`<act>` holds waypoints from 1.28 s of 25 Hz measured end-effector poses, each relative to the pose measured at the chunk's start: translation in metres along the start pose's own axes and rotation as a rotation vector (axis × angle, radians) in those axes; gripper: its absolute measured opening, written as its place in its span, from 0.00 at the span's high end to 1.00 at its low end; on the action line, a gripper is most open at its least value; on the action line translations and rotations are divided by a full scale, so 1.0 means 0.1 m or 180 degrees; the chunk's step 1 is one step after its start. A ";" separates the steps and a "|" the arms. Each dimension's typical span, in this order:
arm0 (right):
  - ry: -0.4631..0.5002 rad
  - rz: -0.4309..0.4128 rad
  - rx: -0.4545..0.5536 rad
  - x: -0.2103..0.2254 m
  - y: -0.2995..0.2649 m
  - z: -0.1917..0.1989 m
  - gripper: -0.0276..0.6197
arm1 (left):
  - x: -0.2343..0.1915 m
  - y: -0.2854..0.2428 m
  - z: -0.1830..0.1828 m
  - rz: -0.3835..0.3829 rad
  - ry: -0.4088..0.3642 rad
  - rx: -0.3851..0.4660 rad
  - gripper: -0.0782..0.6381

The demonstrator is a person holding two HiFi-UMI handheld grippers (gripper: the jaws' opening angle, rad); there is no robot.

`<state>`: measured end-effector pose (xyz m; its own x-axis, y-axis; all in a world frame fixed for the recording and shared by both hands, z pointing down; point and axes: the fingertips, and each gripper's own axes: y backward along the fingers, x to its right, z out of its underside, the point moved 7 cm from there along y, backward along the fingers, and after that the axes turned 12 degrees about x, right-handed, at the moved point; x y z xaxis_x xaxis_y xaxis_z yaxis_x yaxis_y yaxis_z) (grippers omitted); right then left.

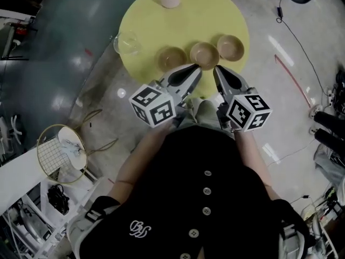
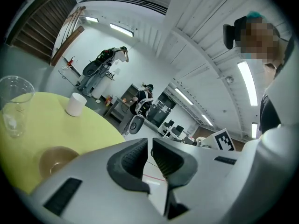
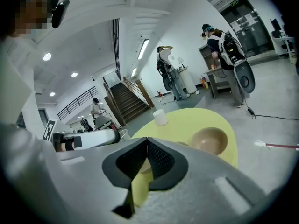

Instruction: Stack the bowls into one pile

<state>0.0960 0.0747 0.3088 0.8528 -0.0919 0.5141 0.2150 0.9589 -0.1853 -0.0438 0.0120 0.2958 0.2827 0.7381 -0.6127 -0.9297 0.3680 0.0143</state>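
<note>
Two empties here: left hand-held gripper [image 1: 197,69] and right hand-held gripper [image 1: 216,69] are both pinched shut on nothing, tips over the near edge of the yellow tabletop [image 1: 205,15]. Three tan bowls [image 1: 204,53] sit side by side just beyond, unstacked.

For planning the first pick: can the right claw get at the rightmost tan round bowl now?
Probably yes. The right claw sits just short of the rightmost tan round bowl, and nothing stands between them, though its shut jaws must open first.
</note>
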 end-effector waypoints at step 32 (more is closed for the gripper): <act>-0.0041 0.0310 -0.0570 0.57 -0.32 0.01 0.95 | -0.38 -0.27 0.14 -0.0374 0.0269 -0.0139 0.84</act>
<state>0.1372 0.0390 0.3446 0.8679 0.0035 0.4968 0.2140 0.8998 -0.3802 -0.0262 -0.0181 0.3302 0.3710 0.6404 -0.6724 -0.9013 0.4228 -0.0946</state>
